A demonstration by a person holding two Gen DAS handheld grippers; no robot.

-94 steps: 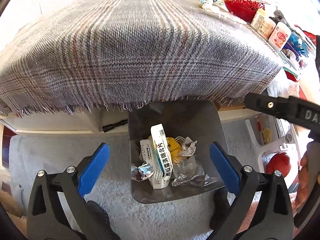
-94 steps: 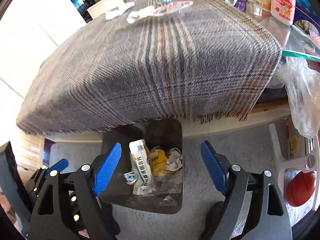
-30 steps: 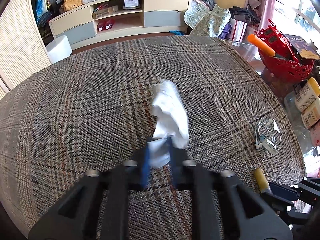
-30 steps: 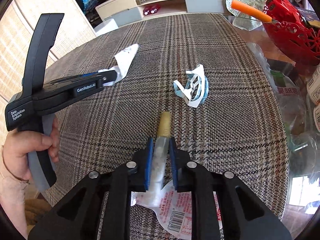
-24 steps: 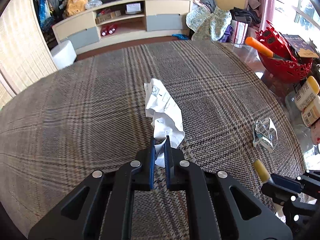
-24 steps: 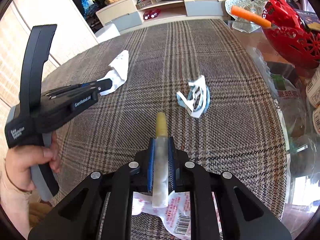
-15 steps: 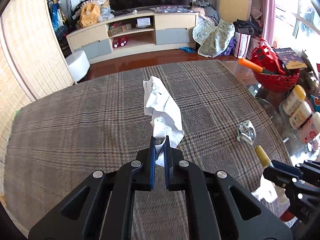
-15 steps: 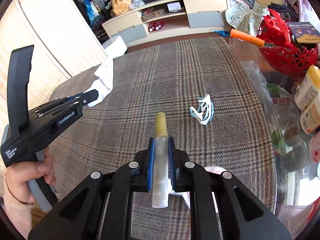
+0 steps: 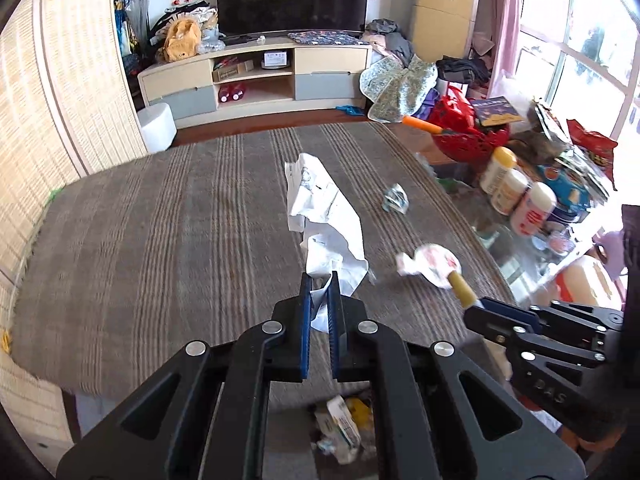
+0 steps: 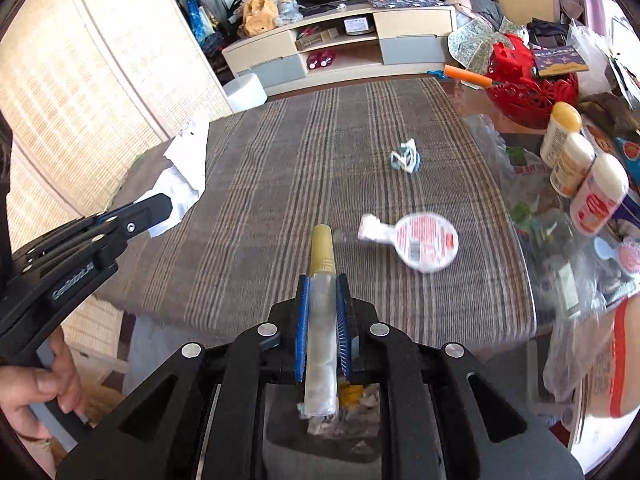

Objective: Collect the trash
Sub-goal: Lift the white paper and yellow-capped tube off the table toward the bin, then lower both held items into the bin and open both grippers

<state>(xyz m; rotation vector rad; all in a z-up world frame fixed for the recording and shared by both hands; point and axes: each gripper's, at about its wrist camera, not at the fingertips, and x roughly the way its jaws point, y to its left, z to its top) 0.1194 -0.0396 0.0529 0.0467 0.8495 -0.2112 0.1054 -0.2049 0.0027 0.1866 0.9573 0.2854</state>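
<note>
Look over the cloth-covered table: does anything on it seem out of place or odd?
Yes. Two pieces of litter lie loose on the plaid tablecloth: a round, red-printed wrapper near the right edge and, farther back, a small crumpled blue-and-white scrap.

Bright daylight from right-hand window (image 9: 576, 56), motion blur, fisheye-dark corners

Readable text sparse. My left gripper (image 10: 154, 210), seen from right wrist view: raised lettering "GenRobot.AI" along black body. My right gripper (image 9: 476, 308), seen from left wrist view: embossed "DAS" on black body, rest cut off. Round red-and-white label (image 10: 428, 242) right of tube: barcode, print too blurred to read.
</note>
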